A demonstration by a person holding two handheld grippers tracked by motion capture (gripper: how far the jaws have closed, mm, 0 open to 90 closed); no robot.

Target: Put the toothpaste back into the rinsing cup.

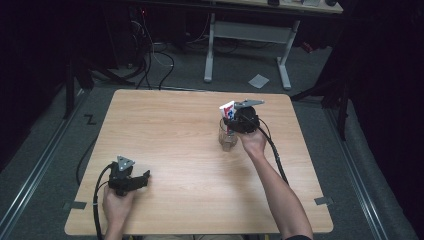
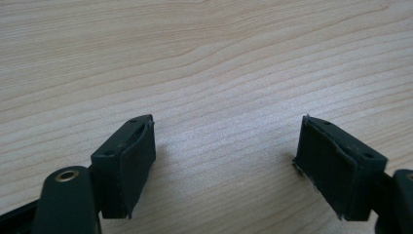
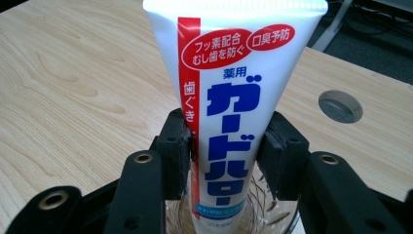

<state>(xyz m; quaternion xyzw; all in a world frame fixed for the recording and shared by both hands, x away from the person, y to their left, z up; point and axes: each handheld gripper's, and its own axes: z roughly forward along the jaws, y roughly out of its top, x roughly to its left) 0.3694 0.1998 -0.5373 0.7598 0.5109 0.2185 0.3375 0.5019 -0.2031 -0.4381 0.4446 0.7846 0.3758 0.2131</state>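
A white toothpaste tube (image 1: 227,111) (image 3: 234,97) with red and blue print stands upright with its lower end in a clear glass (image 1: 228,140) (image 3: 272,214) on the right half of the wooden table (image 1: 175,130). My right gripper (image 1: 232,122) (image 3: 226,146) is shut on the tube, one pad on each side of it just above the glass rim. At the table's near left my left gripper (image 1: 145,176) (image 2: 226,161) rests low over bare wood. It is open, and nothing sits between its jaws.
A round grey grommet (image 3: 340,106) is set into the tabletop past the glass. Beyond the far edge stand a desk with white legs (image 1: 247,30), floor cables (image 1: 155,55) and a scrap of paper (image 1: 258,80).
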